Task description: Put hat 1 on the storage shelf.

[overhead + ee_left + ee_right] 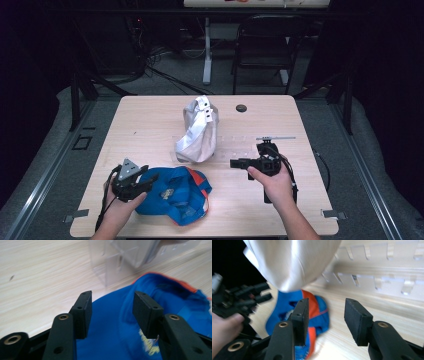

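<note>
Left hand-held gripper (150,180) hovers wide and empty over blue cap (175,195) lying flat on surface (150,125). White cap (197,132) sits on clear rack (235,147). Right hand-held gripper (236,163), wide and empty, points left. Grasp blue cap by its brim; avoid bumping the rack.

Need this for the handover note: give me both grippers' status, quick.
Left gripper: open, holding nothing; fingers hover over the blue cap.
Right gripper: open, holding nothing, above the table.
</note>
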Demonstrator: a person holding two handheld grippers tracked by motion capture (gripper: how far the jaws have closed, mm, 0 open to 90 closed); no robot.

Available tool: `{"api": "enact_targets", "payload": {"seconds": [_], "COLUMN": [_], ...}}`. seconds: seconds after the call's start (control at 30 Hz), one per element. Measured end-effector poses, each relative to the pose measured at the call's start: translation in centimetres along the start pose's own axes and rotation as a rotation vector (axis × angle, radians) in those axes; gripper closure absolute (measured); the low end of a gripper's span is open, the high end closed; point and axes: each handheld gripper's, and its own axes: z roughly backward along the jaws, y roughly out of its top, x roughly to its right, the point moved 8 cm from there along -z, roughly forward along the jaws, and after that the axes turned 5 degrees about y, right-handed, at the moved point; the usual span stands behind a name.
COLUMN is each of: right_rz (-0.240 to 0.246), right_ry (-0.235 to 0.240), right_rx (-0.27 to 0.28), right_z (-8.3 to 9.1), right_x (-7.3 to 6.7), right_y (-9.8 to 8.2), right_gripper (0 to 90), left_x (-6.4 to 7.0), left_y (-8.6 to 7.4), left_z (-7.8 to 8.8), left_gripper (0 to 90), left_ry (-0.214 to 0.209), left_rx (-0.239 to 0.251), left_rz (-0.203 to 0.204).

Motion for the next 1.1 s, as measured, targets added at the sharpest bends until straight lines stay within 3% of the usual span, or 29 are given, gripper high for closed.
{"api": "enact_targets", "payload": {"seconds": [0.13, 0.3, 0.47, 0.6, 0.87, 1.03, 1.07, 1.1], "right_rz": [0.024, 0.033, 0.03, 0.045, 0.059, 0.031, 0.004, 0.022], "right_ry": [-0.007, -0.012, -0.013, -0.021, 0.016, 0.063, 0.107, 0.093], "right_rx": [-0.023, -0.008, 0.016, -0.017, -0.044, -0.065, -0.044, -0.075], "right_z": [-0.9, -1.4, -2.2, -3.2, -4.6, -5.2, -5.8, -5.7], "right_x": [0.5, 0.9, 1.7, 2.4, 1.8, 1.4, 0.9, 1.0], "right_y": [-1.9, -3.2, -4.7, -6.2, -7.3, -7.7, -7.7, -8.0], "right_gripper": [59.7, 60.2, 60.5, 60.1, 56.6, 56.6, 56.6, 56.7], "left_x": [-2.0, -2.7, -3.1, -3.2, -3.1, -3.3, -3.3, -3.3], "left_y": [-1.6, -2.1, -2.7, -3.0, -3.1, -3.0, -3.0, -3.0], "left_z": [0.0, -0.1, -0.6, -0.8, -0.9, -0.9, -0.9, -0.8], "left_gripper": [49.2, 50.0, 52.6, 52.9, 52.7, 52.8, 52.8, 52.8], "left_ry": [0.04, 0.046, 0.025, 0.013, 0.005, 0.003, 0.001, 0.003], "left_rx": [0.005, -0.002, -0.011, -0.023, -0.023, -0.017, -0.015, -0.015], "left_rz": [0.024, 0.016, 0.051, 0.055, 0.052, 0.062, 0.061, 0.06]}}
